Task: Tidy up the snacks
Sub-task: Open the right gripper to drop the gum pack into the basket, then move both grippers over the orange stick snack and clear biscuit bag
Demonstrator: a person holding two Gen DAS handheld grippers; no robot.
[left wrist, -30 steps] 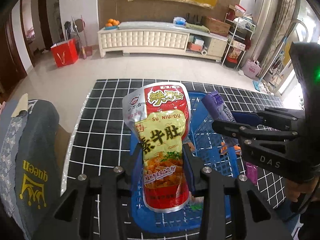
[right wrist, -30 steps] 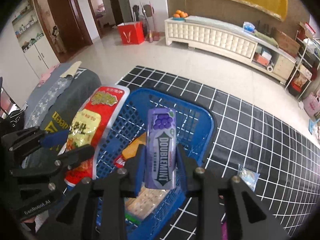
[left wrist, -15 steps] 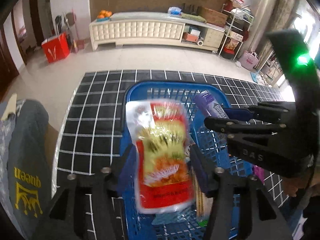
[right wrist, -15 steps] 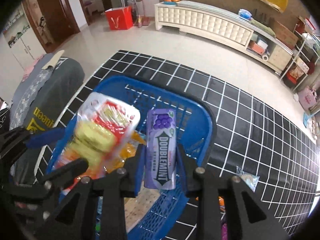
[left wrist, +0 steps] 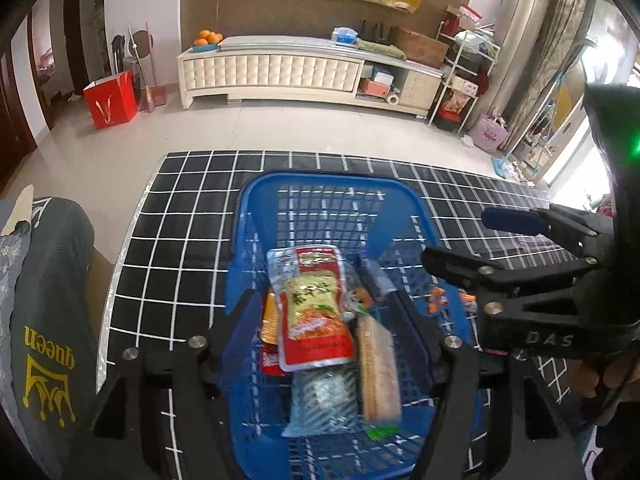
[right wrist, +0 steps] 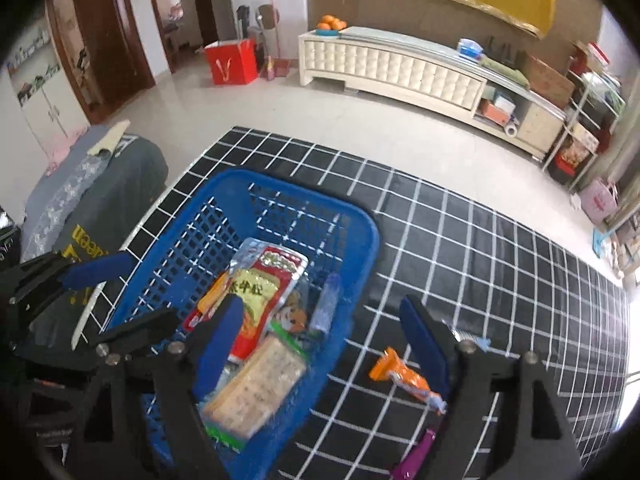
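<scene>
Snacks (left wrist: 316,312) blurred in basket (left wrist: 256,208)

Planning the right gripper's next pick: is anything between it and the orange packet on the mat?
Nothing visible. The orange packet lies bare on the mat, between the open right gripper's fingers, beside the basket.

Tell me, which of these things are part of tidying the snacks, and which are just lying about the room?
Part of the job:
blue basket
red snack pouch
cracker pack
orange packet
left claw, right claw, both open

Just lying about:
red bag
oranges
white cabinet
</scene>
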